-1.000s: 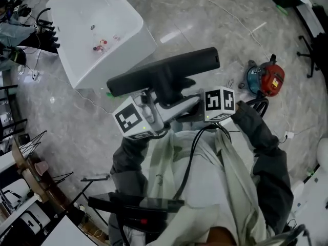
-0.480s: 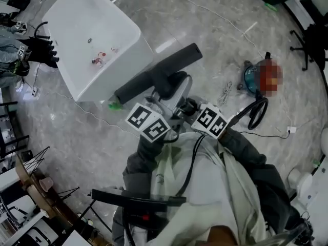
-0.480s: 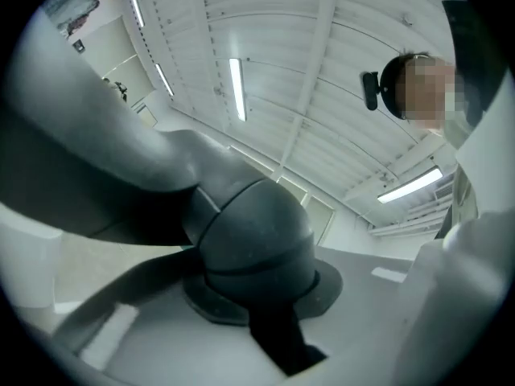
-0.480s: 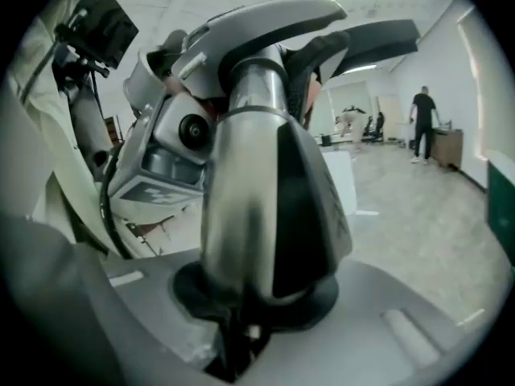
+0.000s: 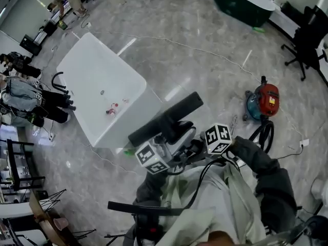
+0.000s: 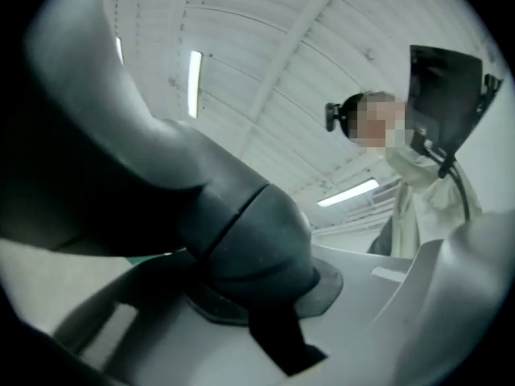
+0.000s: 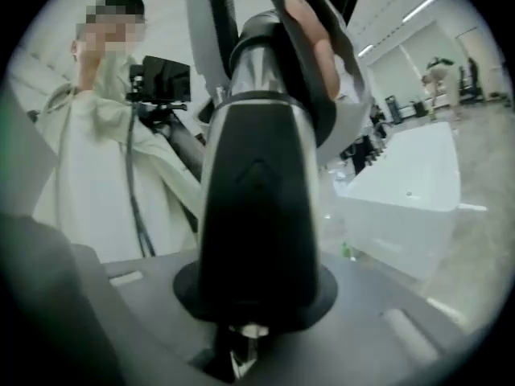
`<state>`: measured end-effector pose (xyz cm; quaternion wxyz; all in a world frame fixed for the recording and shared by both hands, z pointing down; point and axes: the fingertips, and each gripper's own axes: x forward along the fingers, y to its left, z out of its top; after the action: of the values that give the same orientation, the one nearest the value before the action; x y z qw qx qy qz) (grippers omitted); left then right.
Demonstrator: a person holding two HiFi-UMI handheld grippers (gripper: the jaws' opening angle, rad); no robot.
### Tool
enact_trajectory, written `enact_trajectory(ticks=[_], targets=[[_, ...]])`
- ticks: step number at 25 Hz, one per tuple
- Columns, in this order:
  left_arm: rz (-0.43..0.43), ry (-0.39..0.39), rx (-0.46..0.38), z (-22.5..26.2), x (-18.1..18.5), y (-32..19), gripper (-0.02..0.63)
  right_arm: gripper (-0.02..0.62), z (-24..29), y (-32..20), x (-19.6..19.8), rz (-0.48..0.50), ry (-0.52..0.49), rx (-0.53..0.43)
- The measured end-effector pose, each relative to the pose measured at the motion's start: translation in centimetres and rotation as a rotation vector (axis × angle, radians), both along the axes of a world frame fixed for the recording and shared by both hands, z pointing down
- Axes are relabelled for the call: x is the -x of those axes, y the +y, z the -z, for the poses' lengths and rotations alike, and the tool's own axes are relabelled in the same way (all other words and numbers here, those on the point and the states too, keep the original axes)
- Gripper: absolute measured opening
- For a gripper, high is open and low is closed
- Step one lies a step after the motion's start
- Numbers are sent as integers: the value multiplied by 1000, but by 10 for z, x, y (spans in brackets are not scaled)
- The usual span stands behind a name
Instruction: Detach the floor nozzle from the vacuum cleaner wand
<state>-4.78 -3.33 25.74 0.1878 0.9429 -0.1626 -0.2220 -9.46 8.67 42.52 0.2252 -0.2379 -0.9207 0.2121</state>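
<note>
The long black plastic floor nozzle [image 5: 166, 118] has tipped since a second ago, and its right end is higher now. It hangs in the air near the big white bench [image 5: 97, 81] on the left. The left tongs [image 6: 265, 312] have just been closing and now squeeze the nozzle's dark grey neck. The right tongs [image 7: 249, 316] are shut on the shiny metal wand [image 7: 256, 75] with its black collar. The parts look joined, so the pulling-off step is starting. Next, I think, both hands must pull straight apart, maybe with a small twist.
</note>
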Motion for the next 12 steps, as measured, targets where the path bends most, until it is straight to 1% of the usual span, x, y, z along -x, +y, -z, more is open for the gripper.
enact_trajectory(ticks=[1,2,4,5,6,7,8,9,10,11,12], targets=[[69,-26,57,-9,4,-9,74,74,-7,-9,4,-106,28,-21],[135,-59,108,-19,8,-16,72,74,-16,-18,8,-228,56,-62],[244,-125,182,-34,10,-22,71,70,-31,-38,10,-493,117,-188],[284,-154,207,-39,10,-23,69,67,-37,-45,7,-612,151,-252],[311,-177,224,-43,7,-24,69,66,-40,-51,4,-708,179,-304],[322,-193,227,-45,3,-24,69,66,-42,-56,0,-775,194,-343],[313,-200,208,-43,-2,-23,69,66,-41,-60,-4,-810,192,-370],[279,-197,160,-36,-8,-18,71,66,-38,-61,-6,-812,170,-390],[222,-183,87,-25,-16,-7,71,67,-32,-57,-7,-777,133,-401],[148,-162,-3,-12,-24,9,71,69,-25,-48,-8,-708,88,-406],[67,-137,-96,0,-32,28,74,69,-17,-35,-10,-607,39,-402]])
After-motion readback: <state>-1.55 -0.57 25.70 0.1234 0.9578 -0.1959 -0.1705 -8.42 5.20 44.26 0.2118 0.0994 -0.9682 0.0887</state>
